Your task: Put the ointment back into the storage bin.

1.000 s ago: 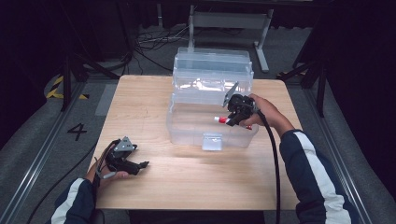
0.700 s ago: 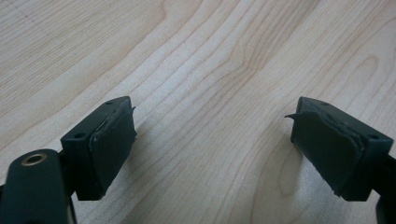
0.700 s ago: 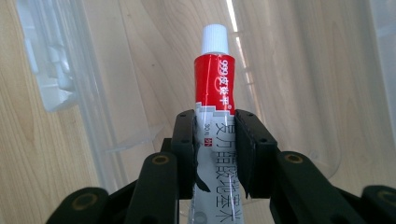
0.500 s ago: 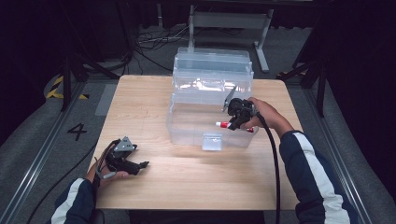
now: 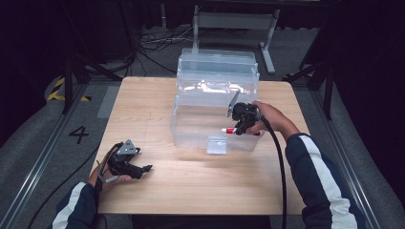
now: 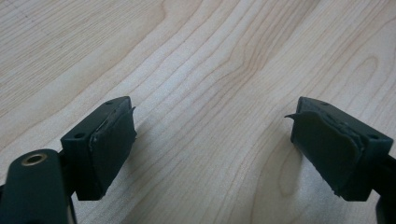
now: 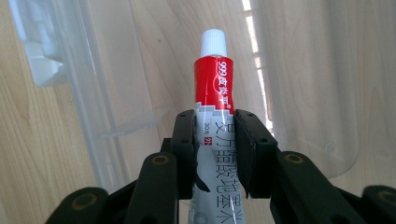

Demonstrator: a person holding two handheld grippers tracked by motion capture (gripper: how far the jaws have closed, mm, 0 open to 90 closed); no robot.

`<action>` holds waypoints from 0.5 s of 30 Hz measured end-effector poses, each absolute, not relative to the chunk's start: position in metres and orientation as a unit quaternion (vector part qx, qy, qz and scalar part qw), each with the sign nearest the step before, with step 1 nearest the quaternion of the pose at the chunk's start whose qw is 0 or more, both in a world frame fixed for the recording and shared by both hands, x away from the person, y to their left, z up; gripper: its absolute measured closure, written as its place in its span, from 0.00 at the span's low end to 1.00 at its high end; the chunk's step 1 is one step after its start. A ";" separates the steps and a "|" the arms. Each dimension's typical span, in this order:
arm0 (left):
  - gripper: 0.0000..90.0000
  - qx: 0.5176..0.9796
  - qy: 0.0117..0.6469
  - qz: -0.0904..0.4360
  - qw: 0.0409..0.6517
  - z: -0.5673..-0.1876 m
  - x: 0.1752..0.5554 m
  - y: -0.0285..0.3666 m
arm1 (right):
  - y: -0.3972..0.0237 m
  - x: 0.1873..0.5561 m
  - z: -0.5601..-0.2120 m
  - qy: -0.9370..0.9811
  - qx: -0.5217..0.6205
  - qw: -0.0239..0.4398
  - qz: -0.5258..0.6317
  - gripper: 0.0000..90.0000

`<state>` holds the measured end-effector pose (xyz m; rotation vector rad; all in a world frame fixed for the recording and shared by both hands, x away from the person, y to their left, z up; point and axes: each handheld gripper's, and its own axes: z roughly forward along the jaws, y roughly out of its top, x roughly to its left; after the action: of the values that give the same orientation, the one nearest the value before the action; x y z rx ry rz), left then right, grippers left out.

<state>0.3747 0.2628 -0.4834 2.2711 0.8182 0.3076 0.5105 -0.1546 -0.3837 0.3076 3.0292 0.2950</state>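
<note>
My right gripper point(image 7: 215, 135) is shut on a red and white tube point(image 7: 212, 88) with a white cap, which points away between the two black jaws. In the high view that right gripper point(image 5: 239, 125) holds the tube point(image 5: 230, 130) low inside the clear plastic box point(image 5: 191, 138), near its front right part, cap toward the left. My left gripper point(image 5: 143, 169) rests on the wooden table point(image 5: 200, 181) at the front left, pointing right. Its jaws stand wide apart in the left gripper view, left gripper point(image 6: 212, 140) with bare wood between the pads.
The clear box has its lid point(image 5: 217, 64) standing open at the back and a latch point(image 5: 216, 144) on the front wall. Dark floor, cables and a metal stand point(image 5: 229, 21) lie beyond the table's far edge.
The right gripper with the tube has sunk a little lower into the box and shifted slightly toward the front. The left gripper has stayed where it was.
</note>
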 end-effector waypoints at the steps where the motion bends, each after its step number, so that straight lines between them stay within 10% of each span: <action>1: 0.16 0.875 0.316 0.118 0.347 -0.483 0.375 0.263 | -0.154 0.510 -0.383 0.989 0.103 0.043 0.098 0.78; 15: 0.16 0.875 0.315 0.118 0.347 -0.483 0.375 0.263 | -0.155 0.512 -0.380 0.987 0.099 0.047 0.114 0.78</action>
<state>0.3747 0.2628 -0.4835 2.2712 0.8179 0.3072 0.5124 -0.1551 -0.3800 0.3016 3.0125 0.3493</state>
